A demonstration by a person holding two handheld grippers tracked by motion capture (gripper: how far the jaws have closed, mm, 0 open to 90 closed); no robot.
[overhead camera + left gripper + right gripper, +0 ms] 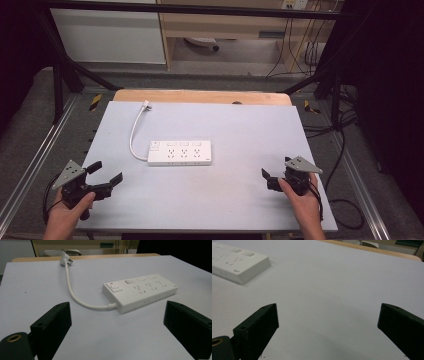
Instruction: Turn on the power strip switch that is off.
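Note:
A white power strip (180, 152) lies flat left of the middle of the pale table top (240, 200). Its white cord (132, 135) curves toward the far edge and ends in a plug (146, 105). My left gripper (106, 172) is held at the near left and stands open, pointing at the power strip (142, 290), cord (75, 295) and plug (64, 258); nothing lies between the jaws of the left gripper (117, 317). My right gripper (268, 179) sits at the near right, also open and holding nothing (329, 308), with the strip's end (237, 262) off to its far left.
The pale sheet covers a wooden table whose far edge (200, 96) shows. Black frame bars (65, 65) stand at the far corners. Cables (345, 150) trail on the floor to the right. A cabinet (110, 35) stands behind.

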